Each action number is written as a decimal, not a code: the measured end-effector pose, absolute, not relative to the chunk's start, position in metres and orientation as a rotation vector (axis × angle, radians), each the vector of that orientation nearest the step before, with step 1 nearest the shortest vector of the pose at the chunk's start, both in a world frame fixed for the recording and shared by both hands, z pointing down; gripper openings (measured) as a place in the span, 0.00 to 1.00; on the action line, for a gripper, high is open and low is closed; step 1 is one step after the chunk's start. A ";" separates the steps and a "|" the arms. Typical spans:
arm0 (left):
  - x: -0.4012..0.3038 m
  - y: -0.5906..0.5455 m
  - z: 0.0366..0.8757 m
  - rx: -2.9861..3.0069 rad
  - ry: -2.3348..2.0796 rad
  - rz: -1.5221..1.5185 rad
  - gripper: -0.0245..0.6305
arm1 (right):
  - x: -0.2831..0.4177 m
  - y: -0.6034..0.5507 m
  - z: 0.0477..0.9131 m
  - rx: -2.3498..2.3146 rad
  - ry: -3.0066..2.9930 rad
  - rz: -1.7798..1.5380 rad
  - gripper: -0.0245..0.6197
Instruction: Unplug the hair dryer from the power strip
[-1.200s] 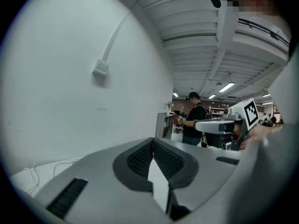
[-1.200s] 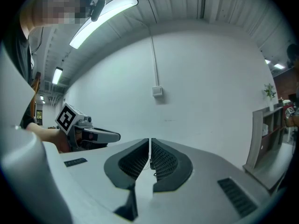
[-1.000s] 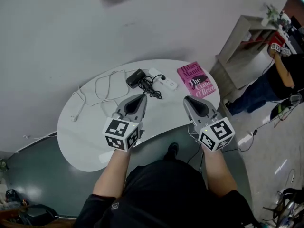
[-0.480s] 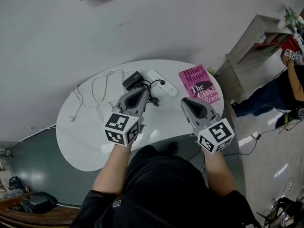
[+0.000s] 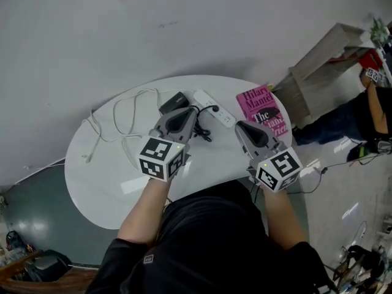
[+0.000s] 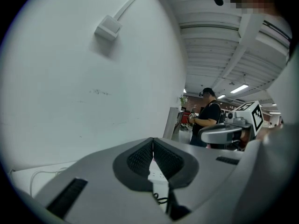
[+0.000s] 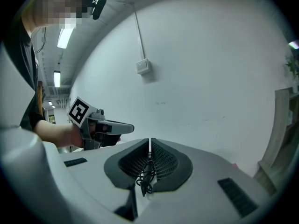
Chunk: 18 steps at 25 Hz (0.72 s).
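Clerk: Pale wall to the rear; one white rounded bench (image 5: 104,182) set against it. First item?

Keeper: Power strip (image 5: 226,119), white, lying slantwise near the bench's far edge, just beside a pink book (image 5: 264,110). One black plug (image 5: 216,108) is seated in it.

Clerk: Second item, the hair dryer?

Keeper: Hair dryer (image 5: 173,101), judged so: a small, dark, boxy body near the strip, on its left. It is partly covered by the left claw (image 5: 187,113). Its black cord (image 5: 202,131) is bunched in a loose tangle between body and strip, leading up to the plug. A white cable (image 5: 125,115) is looped separately, well off to the left.

Clerk: Claws?

Keeper: Left claw has its jaws pressed together with nothing between. Right claw (image 5: 239,125) is the same, pads meeting and empty. The cord seen past its tips lies on the bench beyond, not pinched.

Clerk: Reason for placement?

Keeper: Both hang over the bench's near half, noses toward the strip, one on either side of the tangle. Judged: the left is placed to steady the strip and the right to take the plug. The plug sits in its socket, so the unplugging is not yet done, and the jaws must part first.
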<state>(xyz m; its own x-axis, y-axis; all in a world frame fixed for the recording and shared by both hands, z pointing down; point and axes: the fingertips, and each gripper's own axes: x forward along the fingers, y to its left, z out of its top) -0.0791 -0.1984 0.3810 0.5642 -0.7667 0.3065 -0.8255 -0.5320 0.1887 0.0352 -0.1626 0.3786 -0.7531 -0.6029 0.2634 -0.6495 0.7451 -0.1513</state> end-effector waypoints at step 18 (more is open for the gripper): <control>-0.068 -0.283 0.491 2.332 -1.210 0.542 0.06 | 0.015 -0.240 0.478 0.796 -2.687 0.418 0.10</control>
<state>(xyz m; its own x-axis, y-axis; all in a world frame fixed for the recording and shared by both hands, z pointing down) -0.0675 -0.2829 0.4910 0.5368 -0.6541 0.5329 -0.8331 -0.5109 0.2120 0.0153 -0.2403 0.4781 -0.7989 -0.4756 0.3682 -0.5650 0.8034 -0.1881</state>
